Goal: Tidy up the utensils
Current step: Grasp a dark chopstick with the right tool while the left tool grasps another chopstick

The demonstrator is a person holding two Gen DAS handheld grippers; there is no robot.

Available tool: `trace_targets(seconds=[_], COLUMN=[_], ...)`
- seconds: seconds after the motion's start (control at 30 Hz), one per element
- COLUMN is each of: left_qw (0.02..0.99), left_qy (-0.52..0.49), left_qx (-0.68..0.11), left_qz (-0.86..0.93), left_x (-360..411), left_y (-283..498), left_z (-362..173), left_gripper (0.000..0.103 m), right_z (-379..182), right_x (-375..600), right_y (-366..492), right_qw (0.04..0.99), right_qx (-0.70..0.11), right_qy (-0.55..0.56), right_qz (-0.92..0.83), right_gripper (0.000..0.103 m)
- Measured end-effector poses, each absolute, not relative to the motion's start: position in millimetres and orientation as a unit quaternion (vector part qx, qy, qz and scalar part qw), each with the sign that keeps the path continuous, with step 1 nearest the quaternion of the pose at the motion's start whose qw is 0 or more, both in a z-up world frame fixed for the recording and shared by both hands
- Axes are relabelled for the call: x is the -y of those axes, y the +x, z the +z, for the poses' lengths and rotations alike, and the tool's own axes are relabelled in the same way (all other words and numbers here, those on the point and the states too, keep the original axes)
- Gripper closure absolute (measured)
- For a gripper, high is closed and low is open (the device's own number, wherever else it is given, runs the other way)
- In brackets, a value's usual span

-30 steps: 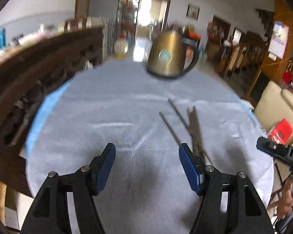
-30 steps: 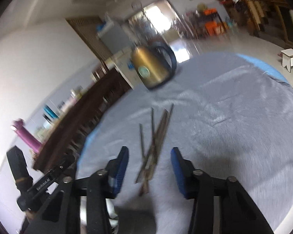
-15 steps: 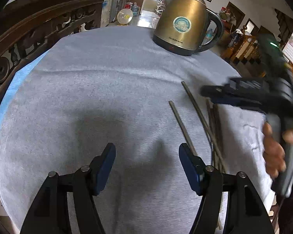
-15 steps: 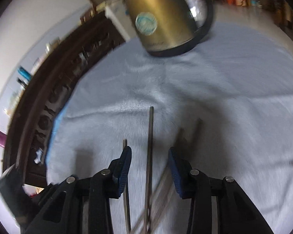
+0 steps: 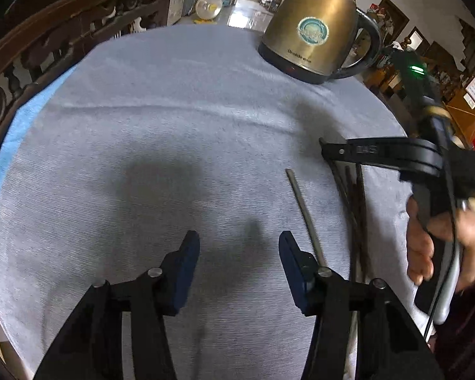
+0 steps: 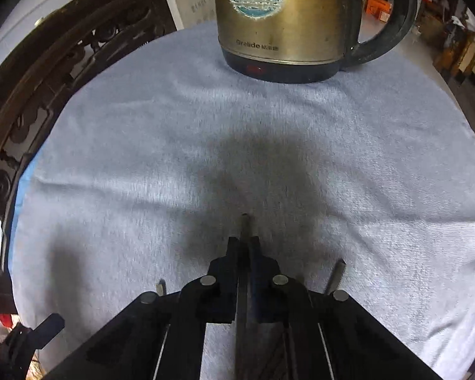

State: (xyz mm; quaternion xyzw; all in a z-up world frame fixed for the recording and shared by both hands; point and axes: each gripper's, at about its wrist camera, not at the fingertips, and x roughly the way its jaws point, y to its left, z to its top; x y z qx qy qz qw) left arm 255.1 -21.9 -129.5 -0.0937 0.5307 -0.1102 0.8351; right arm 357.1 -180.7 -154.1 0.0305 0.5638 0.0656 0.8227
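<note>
The right gripper (image 6: 243,243) is clenched on 1 dark chopstick (image 6: 244,221), whose tip pokes out just past the closed fingertips and points toward the brass kettle (image 6: 288,22) at the far side of the grey cloth (image 6: 142,145). In the right wrist view, 2 other stick ends show low on the cloth, 1 on each side of the gripper's frame. From the left wrist view, the right gripper (image 5: 324,152) reaches in from the right over a bundle of dark chopsticks (image 5: 354,209) lying on the cloth; how many are in it is hard to tell. The left gripper (image 5: 239,250) hangs released, jaws wide apart above bare cloth, holding nothing. A single grey chopstick (image 5: 304,212) lies flat just beside its right finger, apart from the bundle.
</note>
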Motion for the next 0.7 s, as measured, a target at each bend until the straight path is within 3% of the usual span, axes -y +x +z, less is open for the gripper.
trace_targets(seconds=[0.17, 0.53, 0.63, 0.7], left_qw=[0.824, 0.800, 0.799, 0.800], left_qy=[-0.115, -0.079, -0.058, -0.043], left_qx=[-0.545, -0.592, -0.596, -0.597], left_qz=[-0.102, -0.060, -0.052, -0.050], left_x=[39.2, 92.8, 102.5, 109.4], left_y=[267.5, 305.5, 310.7, 315.9], left_z=[-124.7, -144.0, -144.9, -146.2], left_gripper=[0.050, 0.051, 0.065, 0.085], right_z=[-132.1, -77.4, -68.8, -61.8], right_x=[227.1, 316.5, 333.1, 338.3], right_y=[318.7, 211.9, 184.0, 165.6], right_qw=[0.849, 0.878, 0.883, 0.886], right_qx=[-0.504, -0.405, -0.386, -0.374], right_qy=[0.129, 0.233, 0.245, 0.249], right_qz=[0.098, 0.106, 0.109, 0.113], right_gripper=[0.097, 0.097, 0.097, 0.097])
